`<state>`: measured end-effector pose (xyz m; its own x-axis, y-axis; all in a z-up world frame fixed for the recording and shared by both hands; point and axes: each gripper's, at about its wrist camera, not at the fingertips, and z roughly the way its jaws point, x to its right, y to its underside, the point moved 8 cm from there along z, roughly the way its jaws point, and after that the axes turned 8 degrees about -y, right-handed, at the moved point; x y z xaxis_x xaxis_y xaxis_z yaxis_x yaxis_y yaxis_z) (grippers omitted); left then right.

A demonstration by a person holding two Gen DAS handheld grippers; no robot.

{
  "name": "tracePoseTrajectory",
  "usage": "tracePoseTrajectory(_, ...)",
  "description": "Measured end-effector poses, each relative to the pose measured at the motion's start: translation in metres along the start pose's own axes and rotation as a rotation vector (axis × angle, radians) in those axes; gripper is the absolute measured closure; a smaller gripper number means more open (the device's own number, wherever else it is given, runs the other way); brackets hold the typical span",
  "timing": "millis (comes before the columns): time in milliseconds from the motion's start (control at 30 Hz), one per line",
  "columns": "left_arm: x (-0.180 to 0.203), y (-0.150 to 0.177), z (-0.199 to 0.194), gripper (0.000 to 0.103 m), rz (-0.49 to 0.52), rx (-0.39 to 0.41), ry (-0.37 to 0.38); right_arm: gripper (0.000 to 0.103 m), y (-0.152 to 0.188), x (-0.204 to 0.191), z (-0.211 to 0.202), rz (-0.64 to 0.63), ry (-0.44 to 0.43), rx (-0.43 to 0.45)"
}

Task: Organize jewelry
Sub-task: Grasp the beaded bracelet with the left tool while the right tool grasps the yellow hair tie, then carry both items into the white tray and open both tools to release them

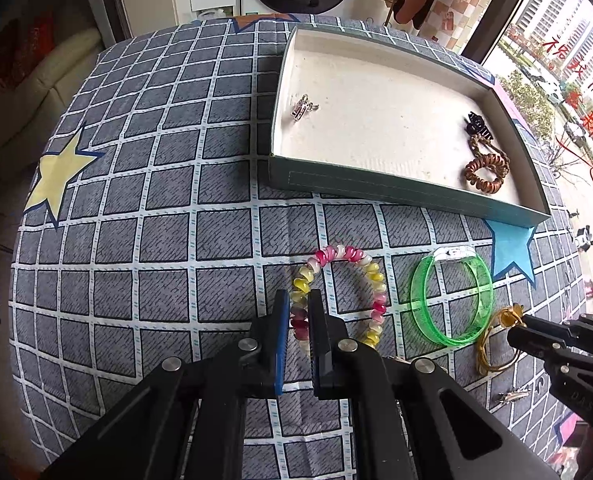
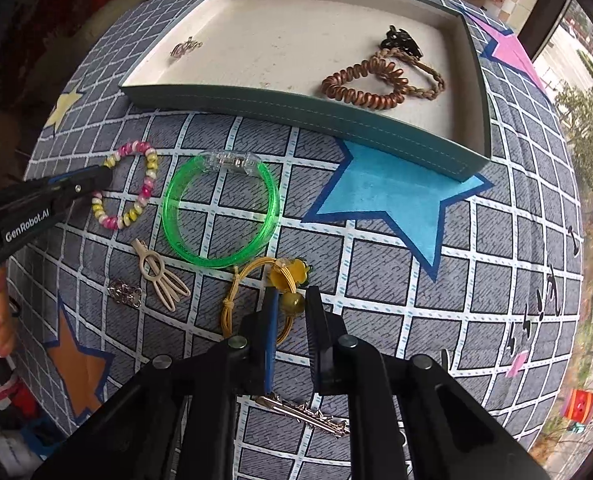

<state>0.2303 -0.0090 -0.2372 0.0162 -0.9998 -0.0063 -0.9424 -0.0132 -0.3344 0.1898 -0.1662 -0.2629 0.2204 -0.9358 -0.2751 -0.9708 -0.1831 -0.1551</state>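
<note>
On the checked cloth lies a pink, yellow and white bead bracelet [image 1: 370, 272]. My left gripper [image 1: 299, 300] is shut on its near-left beads, pointing steeply down. Right of it lies a clear green bangle [image 1: 452, 340]. My right gripper [image 2: 292, 300] is shut on the bead ornament of a yellow elastic hair tie [image 2: 236, 300], just below the green bangle [image 2: 216, 262]. In the left wrist view the right gripper [image 1: 516, 328] shows at the hair tie [image 1: 492, 344]. In the right wrist view the left gripper [image 2: 104, 176] reaches the bracelet [image 2: 148, 176].
A shallow green tray [image 1: 376, 188] behind holds a brown coil tie [image 1: 484, 172], a black claw clip [image 1: 478, 124] and a small silver piece [image 1: 304, 106]. On the cloth lie a cream hair clip [image 2: 160, 276], a silver chain [image 2: 124, 292] and a silver clip [image 2: 308, 412].
</note>
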Motion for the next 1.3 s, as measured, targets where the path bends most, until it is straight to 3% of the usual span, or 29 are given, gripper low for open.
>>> tracePoseTrajectory(333,-0.004,-0.01,-0.047,0.082,-0.002,0.074,0.053,0.089,-0.024,0.026,-0.044,0.099,-0.093,0.081)
tracePoseTrajectory(667,0.011,-0.056,-0.072,0.082,-0.001,0.146,0.085,0.089,-0.061,0.048,-0.095,0.113,-0.152,0.164)
tracePoseTrajectory(900,0.018,-0.086,-0.064,0.082,-0.019,0.157,0.076,0.089,-0.1,0.055,-0.104,0.117,-0.182,0.195)
tracePoseTrajectory(1300,0.035,-0.12,-0.026,0.082,-0.032,0.136,0.023,0.089,-0.162,0.066,-0.081,0.124,-0.229,0.192)
